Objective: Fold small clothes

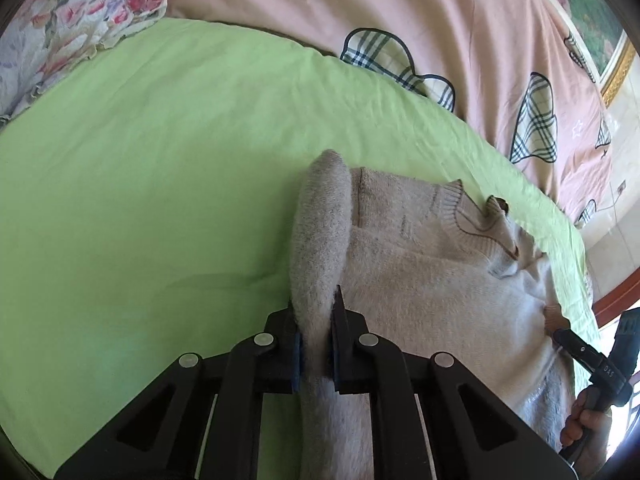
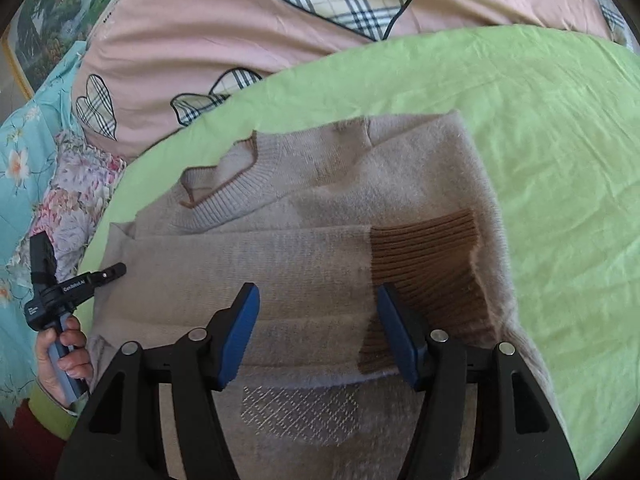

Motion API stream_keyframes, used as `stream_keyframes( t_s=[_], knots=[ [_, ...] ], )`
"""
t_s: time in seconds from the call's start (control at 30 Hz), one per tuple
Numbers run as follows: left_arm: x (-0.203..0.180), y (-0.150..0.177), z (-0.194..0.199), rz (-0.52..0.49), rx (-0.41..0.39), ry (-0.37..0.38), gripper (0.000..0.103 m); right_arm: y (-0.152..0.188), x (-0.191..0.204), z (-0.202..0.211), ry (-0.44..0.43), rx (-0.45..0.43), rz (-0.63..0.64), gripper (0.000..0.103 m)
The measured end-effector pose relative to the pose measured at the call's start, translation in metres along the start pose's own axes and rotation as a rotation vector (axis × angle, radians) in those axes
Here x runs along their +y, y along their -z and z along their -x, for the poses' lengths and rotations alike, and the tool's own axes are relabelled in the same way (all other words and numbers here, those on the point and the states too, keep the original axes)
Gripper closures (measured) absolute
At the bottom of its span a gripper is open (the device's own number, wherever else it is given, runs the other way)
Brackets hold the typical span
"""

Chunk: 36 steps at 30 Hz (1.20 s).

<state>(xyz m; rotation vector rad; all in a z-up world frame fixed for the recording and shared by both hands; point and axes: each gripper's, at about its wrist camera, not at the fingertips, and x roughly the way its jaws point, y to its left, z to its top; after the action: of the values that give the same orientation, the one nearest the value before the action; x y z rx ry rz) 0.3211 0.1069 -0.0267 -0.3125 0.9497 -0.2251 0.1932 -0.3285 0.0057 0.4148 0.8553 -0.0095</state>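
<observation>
Bed (image 1: 140,184) under a green sheet; pink quilt (image 1: 460,32) with plaid hearts along the far side, floral pillow (image 1: 68,20) at one corner, framed landscape picture (image 2: 44,20) beyond. Beige sweater (image 2: 320,208) lies flat on the sheet, collar toward the quilt, one sleeve (image 2: 260,264) folded across the chest, brown cuff (image 2: 424,256). Left claw (image 1: 316,344) clamped on a raised fold of sweater. Right claw (image 2: 316,332) apart above the folded sleeve. Handle lettering too small to read.

The lower picture edges are cutting off the sweater (image 2: 320,184) hem. The left gripper (image 1: 316,322) is hiding the sleeve (image 1: 320,240) cuff.
</observation>
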Motion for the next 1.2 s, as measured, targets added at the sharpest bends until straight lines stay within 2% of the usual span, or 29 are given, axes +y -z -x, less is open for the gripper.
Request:
stream_keyframes(
  t_s=[0.13,0.23,0.33,0.47,0.63,0.87,1.0,1.07,1.2],
  knots=[
    [-0.007,0.02,0.036,-0.047,-0.005,-0.017,0.09,0.012,-0.001,0.031,-0.016,-0.021,-0.037,0.038],
    [-0.01,0.05,0.07,-0.067,-0.008,-0.003,0.089,0.026,0.001,0.054,-0.033,-0.039,-0.051,0.037],
    [-0.009,0.084,0.097,-0.073,0.003,0.021,0.085,0.044,0.004,0.075,-0.057,-0.046,-0.064,0.036],
    [-0.009,0.13,0.128,-0.079,0.012,0.026,0.07,0.072,0.006,0.098,-0.068,-0.047,-0.068,0.034],
    [-0.002,0.175,0.162,-0.068,0.003,0.039,0.061,0.105,0.004,0.117,-0.057,-0.037,-0.056,0.034],
    [0.007,0.228,0.179,-0.038,0.069,0.087,0.05,0.144,-0.007,0.142,-0.043,-0.018,-0.032,0.034],
    [0.006,0.264,0.18,-0.029,0.137,0.126,0.05,0.159,-0.014,0.158,-0.023,-0.015,-0.014,0.034],
    [0.001,0.279,0.184,-0.038,0.143,0.147,0.05,0.164,-0.021,0.171,0.004,-0.024,0.011,0.033],
    [-0.015,0.307,0.185,-0.066,0.208,0.264,0.05,0.173,-0.038,0.191,-0.007,-0.027,0.002,0.032]
  ],
)
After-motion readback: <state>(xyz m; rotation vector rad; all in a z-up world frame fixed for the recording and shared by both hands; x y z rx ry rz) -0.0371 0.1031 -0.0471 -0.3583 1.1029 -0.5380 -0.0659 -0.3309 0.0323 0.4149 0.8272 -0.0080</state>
